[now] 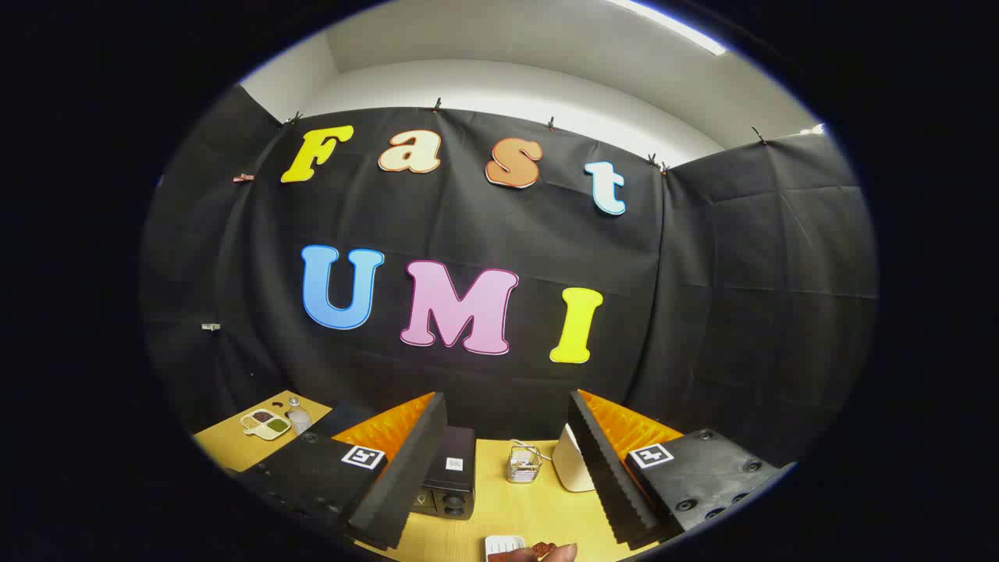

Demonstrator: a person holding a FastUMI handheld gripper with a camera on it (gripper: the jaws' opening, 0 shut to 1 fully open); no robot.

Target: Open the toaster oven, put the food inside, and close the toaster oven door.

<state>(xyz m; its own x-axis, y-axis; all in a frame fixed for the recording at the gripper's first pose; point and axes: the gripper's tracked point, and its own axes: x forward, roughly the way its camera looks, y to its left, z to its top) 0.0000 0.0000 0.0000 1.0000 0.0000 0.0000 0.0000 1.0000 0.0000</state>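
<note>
Bright ceiling strip light (671,23) overhead — sharp focus, strong fisheye bending at edges.

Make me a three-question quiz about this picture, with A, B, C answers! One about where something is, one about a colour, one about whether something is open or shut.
1. Where is the toaster oven?
A. on the wooden table, between and just beyond the fingers
B. on the floor
C. hanging on the wall

2. What colour is the toaster oven?
A. white
B. black
C. red

3. How do the jaws of the gripper stand?
A. shut on the wire basket
B. shut on the tray
C. open, holding nothing

Answers:
1 A: it sits on the tabletop near the left finger, beside the wire basket.
2 B: its body is dark black.
3 C: the fingers stand wide apart with table between them.
</note>
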